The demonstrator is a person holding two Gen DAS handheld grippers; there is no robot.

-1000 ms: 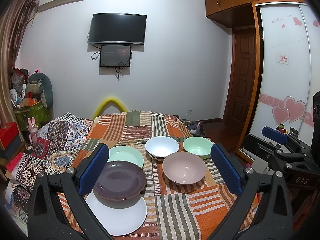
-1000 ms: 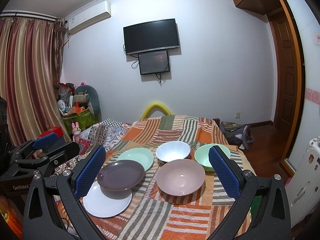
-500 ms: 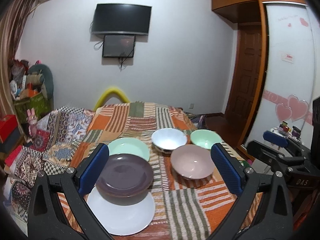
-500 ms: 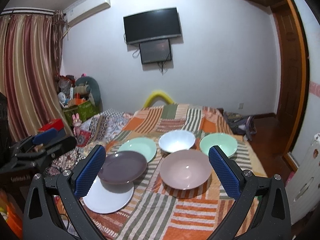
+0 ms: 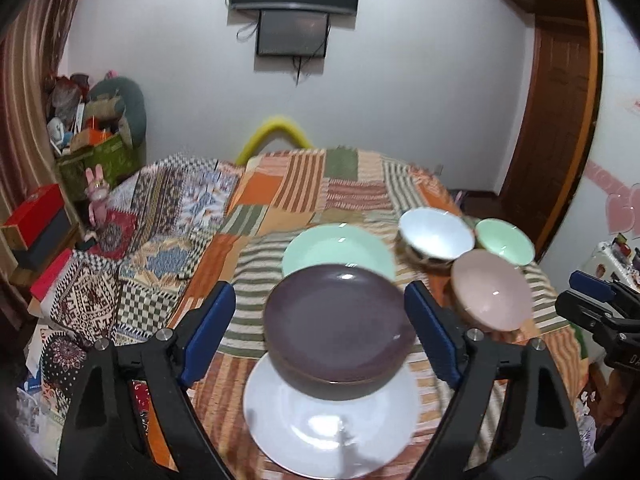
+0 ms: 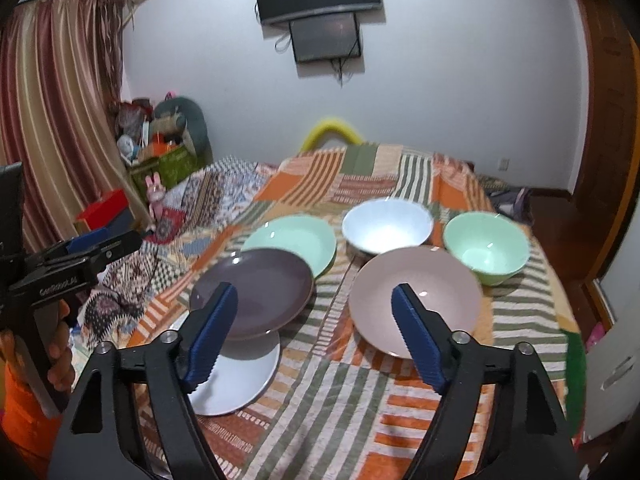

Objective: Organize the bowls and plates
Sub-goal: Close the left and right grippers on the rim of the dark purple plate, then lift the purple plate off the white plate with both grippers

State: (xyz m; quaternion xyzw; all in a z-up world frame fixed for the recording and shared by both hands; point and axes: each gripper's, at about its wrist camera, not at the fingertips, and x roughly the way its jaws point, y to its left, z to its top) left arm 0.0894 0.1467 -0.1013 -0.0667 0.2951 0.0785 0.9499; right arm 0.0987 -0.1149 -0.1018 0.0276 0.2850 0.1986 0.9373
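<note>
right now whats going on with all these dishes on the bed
A person holds a gripper in each hand over a patchwork bedspread set with dishes. The left gripper faces the purple plate, which rests on the white plate; the right gripper points between that stack and the pink bowl. Both grippers' jaws have just been closing but grip nothing. A green plate, white bowl and green bowl sit behind, untouched.

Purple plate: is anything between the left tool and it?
Nothing visible. The left tool is open, jaws just closing, with the purple plate framed between its fingers, untouched. The plate rests on the white plate; the mint plate lies beyond it.
</note>
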